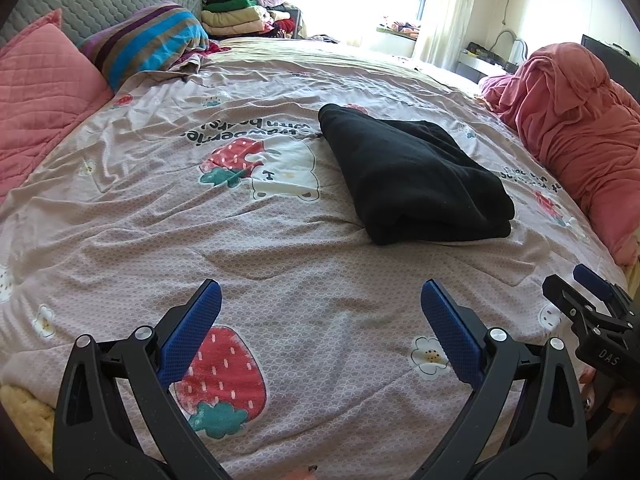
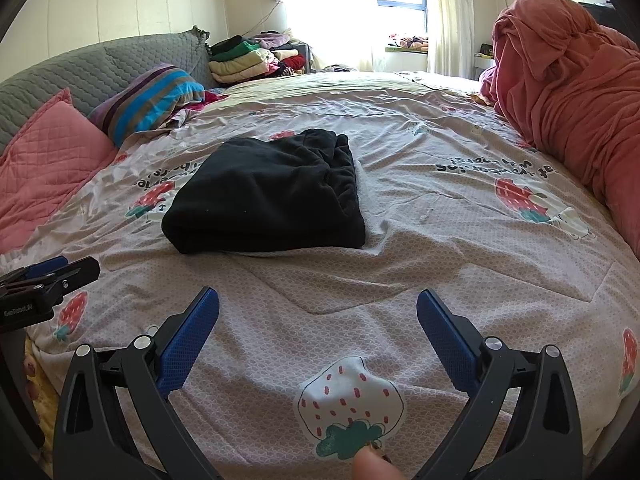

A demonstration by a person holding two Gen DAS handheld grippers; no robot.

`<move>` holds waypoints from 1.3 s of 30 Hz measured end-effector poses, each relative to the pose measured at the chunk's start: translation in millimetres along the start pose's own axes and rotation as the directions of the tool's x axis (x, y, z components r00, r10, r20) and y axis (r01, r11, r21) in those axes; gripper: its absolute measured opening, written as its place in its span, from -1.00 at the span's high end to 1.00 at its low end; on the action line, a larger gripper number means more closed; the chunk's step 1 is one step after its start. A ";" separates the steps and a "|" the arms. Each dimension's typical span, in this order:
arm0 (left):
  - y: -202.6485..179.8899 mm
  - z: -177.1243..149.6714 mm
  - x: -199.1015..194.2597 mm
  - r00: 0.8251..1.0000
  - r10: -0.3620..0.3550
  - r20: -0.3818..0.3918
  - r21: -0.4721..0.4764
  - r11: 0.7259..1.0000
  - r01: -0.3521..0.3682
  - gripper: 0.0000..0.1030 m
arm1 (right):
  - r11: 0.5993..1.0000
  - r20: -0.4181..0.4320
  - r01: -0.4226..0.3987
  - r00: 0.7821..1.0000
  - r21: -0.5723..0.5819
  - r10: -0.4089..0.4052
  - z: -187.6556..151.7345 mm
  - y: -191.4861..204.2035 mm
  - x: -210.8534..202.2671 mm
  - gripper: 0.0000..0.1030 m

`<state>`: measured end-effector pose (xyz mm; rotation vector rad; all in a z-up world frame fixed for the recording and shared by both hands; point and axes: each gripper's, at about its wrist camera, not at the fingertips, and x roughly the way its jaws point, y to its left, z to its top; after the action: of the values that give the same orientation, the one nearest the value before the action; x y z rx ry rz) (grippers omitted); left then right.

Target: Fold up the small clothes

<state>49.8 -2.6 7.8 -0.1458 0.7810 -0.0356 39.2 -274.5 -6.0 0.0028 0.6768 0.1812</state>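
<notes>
Folded black garment (image 1: 412,176) on strawberry-print bedsheet (image 1: 280,264); pink quilt (image 2: 576,92) right.

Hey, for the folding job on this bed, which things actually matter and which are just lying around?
Part of the job:
- black garment, folded, lying on the bedspread
- left gripper, open, empty
- right gripper, open, empty

Just lying about:
- pink pillow
- striped bundle
- stack of folded clothes
- heaped pink blanket
</notes>
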 end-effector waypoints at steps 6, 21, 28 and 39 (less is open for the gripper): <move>0.6 0.6 -0.2 1.000 0.004 0.000 0.001 1.000 -0.004 -0.82 | 1.000 -0.001 0.000 1.000 -0.001 0.000 0.1 0.3 -0.5 -0.91; 1.1 1.3 -1.7 1.000 0.008 0.004 0.003 1.000 -0.008 -0.82 | 1.000 -0.003 0.001 1.000 0.001 -0.001 0.0 -1.5 -2.6 -0.91; 2.9 2.6 -2.7 1.000 0.027 -0.001 0.008 1.000 -0.027 -0.82 | 1.000 -0.004 0.002 1.000 0.000 -0.002 0.4 -2.1 -3.9 -0.91; 2.5 1.7 -0.6 1.000 0.028 -0.009 0.011 1.000 -0.028 -0.82 | 1.000 -0.003 0.003 1.000 -0.002 -0.003 1.3 -1.3 -3.1 -0.91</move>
<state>50.5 0.1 9.0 -0.1240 0.7917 -0.0138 37.9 -276.2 -3.1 -0.0002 0.6792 0.1793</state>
